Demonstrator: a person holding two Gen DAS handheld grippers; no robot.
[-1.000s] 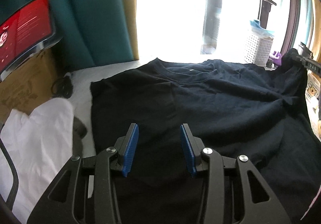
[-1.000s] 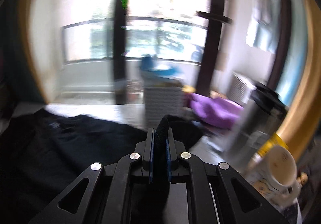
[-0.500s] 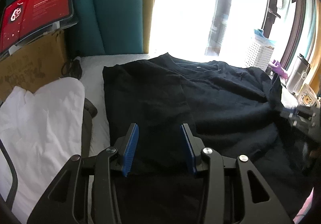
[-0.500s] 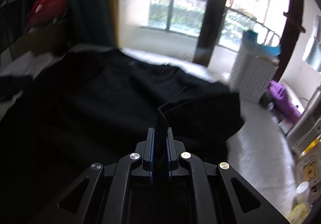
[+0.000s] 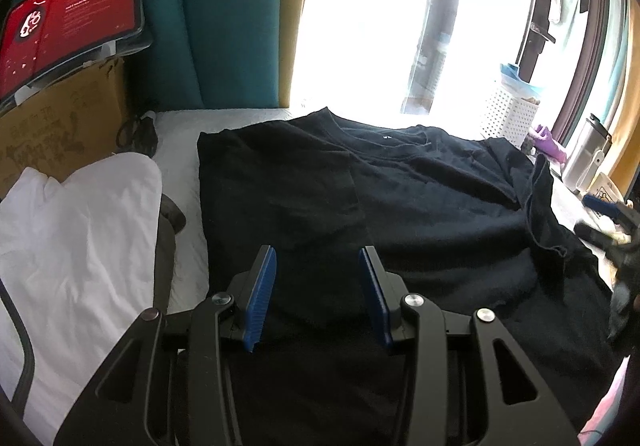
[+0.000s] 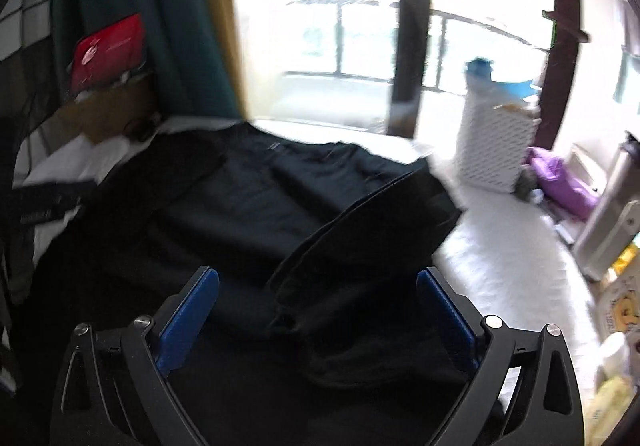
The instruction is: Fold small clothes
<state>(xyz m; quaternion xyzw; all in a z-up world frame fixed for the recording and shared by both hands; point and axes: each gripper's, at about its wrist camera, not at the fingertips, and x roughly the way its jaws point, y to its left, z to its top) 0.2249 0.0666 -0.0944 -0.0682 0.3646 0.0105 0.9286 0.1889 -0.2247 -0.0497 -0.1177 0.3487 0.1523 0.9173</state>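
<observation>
A black T-shirt (image 5: pixel 420 206) lies spread on the white bed cover (image 6: pixel 508 246), collar toward the window, its left side folded in over the body. My left gripper (image 5: pixel 318 286) hovers over the shirt's near left part, open about halfway, nothing between its blue pads (image 5: pixel 262 286). My right gripper (image 6: pixel 318 310) has its jaws opening wide. The shirt's right sleeve (image 6: pixel 372 230) lies loosely bunched between them on the shirt body, and neither pad presses it. In the left wrist view the right gripper (image 5: pixel 608 214) shows blurred at the right edge, beside the raised sleeve (image 5: pixel 540 206).
A white garment (image 5: pixel 72 246) lies left of the shirt, by a cardboard box (image 5: pixel 60 134) bearing a red screen (image 5: pixel 72 26). At the far right stand a white perforated basket (image 6: pixel 496 150), purple cloth (image 6: pixel 560 182) and a steel flask (image 5: pixel 586 154). Teal curtains hang behind.
The right gripper swung left and down over the shirt with the sleeve pinched, then opened and let it drop onto the body. The left gripper stayed put, half open.
</observation>
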